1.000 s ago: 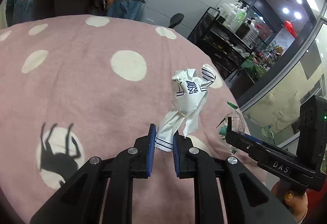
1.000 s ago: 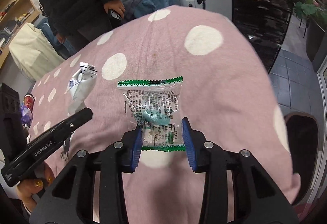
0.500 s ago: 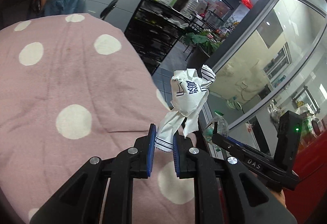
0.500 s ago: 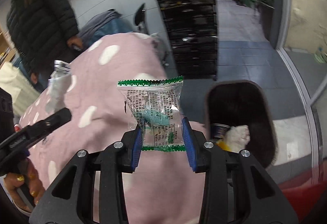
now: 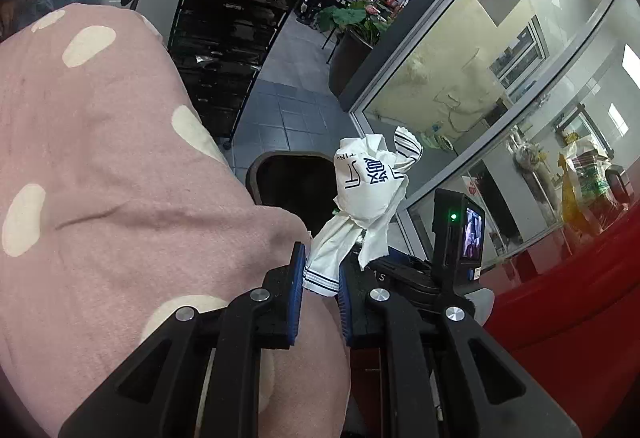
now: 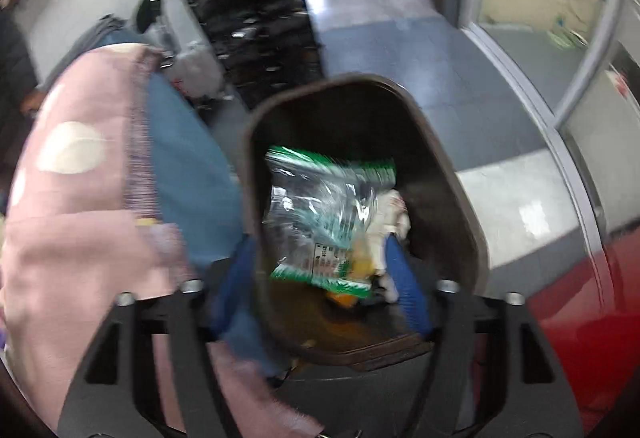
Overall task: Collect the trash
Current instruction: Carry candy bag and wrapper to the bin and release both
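Moved: both views have swung off the pink polka-dot blanket toward the floor beside it; the right gripper, clamped on the snack packet a second ago, now has its jaws spread, and the packet is blurred and free between them, above the bin's mouth.
Blanket: fills the left of both views, its edge hanging just beside the bin.
Floor: grey tiles, with a black storage rack standing behind.
Trash bin: dark brown, open-topped, on the floor; its rim also shows in the left view; pale and yellow rubbish lies inside.
Right gripper body: in the left view it sits low right, just beside the left one.
Snack packet: clear with green zigzag ends, within the bin's outline; too blurred to tell if it touches anything.
Left gripper: jaws pinching the tail of the crumpled paper wrapper, white with dark blue print, held up in front of the bin's rim.
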